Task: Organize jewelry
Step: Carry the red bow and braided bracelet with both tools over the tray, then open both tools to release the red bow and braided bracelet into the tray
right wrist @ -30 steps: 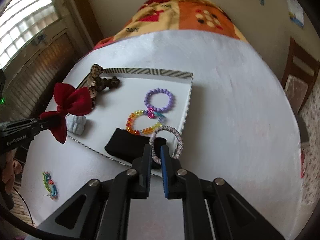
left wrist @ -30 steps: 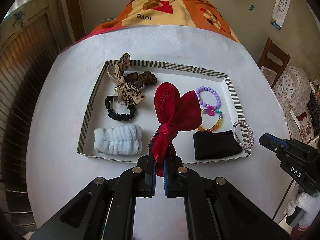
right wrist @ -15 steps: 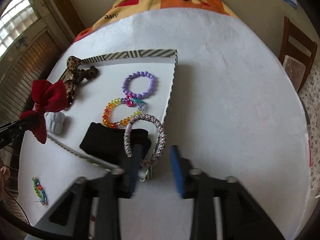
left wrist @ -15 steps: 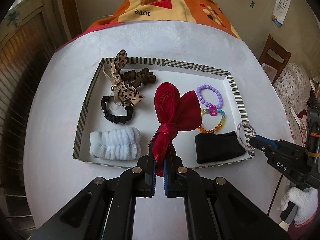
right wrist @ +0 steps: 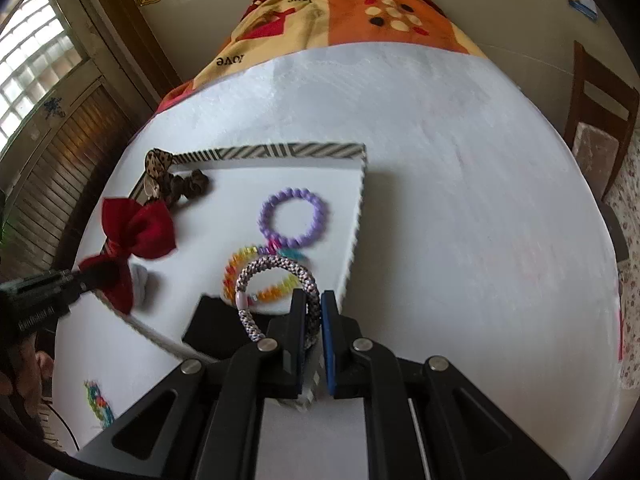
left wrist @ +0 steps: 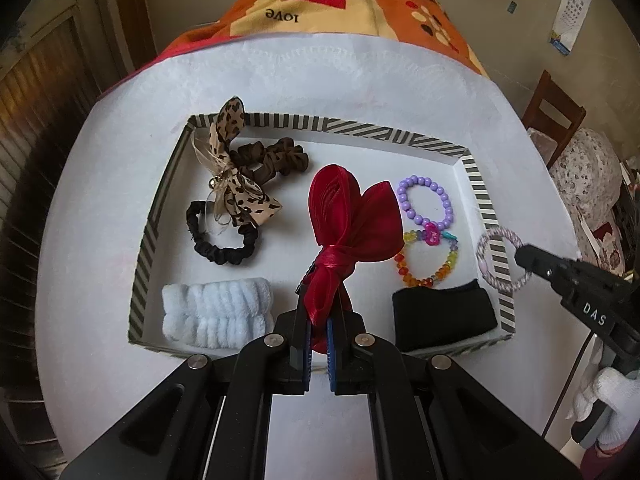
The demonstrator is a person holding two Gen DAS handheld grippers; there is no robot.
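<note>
L gripper (left wrist: 319, 330) clamped on red bow (left wrist: 352, 224), held over striped tray (left wrist: 486, 216) centre. R gripper (right wrist: 311, 312), jaws just closing, pinches braided bracelet (right wrist: 276, 270) above tray's 5 o'clock corner. Step, prob: placing both. Next: lower, release clear of beaded bracelets (left wrist: 428, 204). Bracelet's gripped part hidden; colourful item (right wrist: 98, 402) at table's 7 o'clock blurred.
</note>
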